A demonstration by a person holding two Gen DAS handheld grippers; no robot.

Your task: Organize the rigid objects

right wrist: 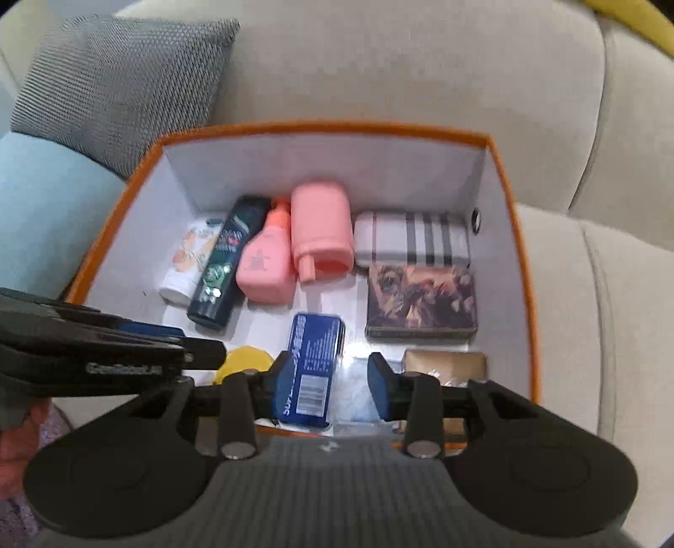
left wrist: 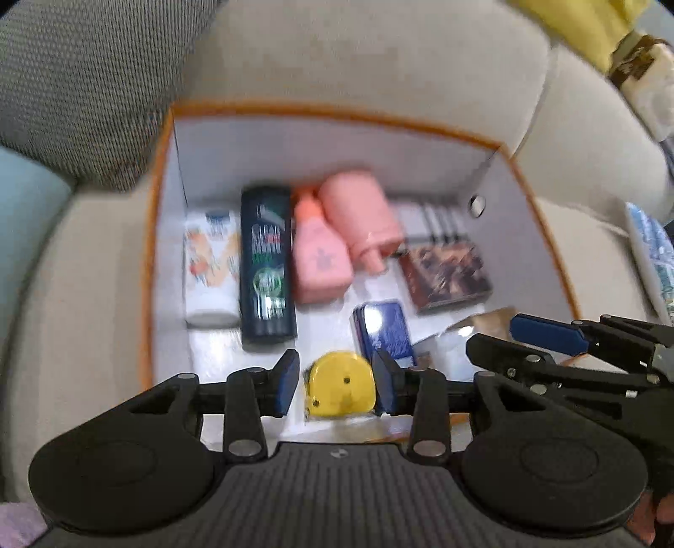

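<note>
An orange-rimmed box [left wrist: 295, 110] [right wrist: 328, 126] with white walls sits on a beige sofa. It holds a white tube [right wrist: 189, 257], a dark bottle [left wrist: 266, 263] [right wrist: 223, 261], two pink bottles [left wrist: 320, 253] [right wrist: 322, 232], a striped case [right wrist: 413, 244], a brown tin [left wrist: 446, 272] [right wrist: 421, 301], a blue box [left wrist: 385, 329] [right wrist: 314, 358] and a yellow round object [left wrist: 339, 385] [right wrist: 244, 362]. My left gripper [left wrist: 337, 381] is open above the yellow object, not touching it. My right gripper [right wrist: 330, 379] is open over the blue box and a clear packet [right wrist: 356, 392].
A grey patterned cushion [right wrist: 118, 84] and a light blue cushion [right wrist: 46, 202] lie left of the box. A gold packet [right wrist: 444, 364] lies in the box's near right corner. A yellow item [left wrist: 589, 25] and a printed item [left wrist: 648, 257] lie to the right.
</note>
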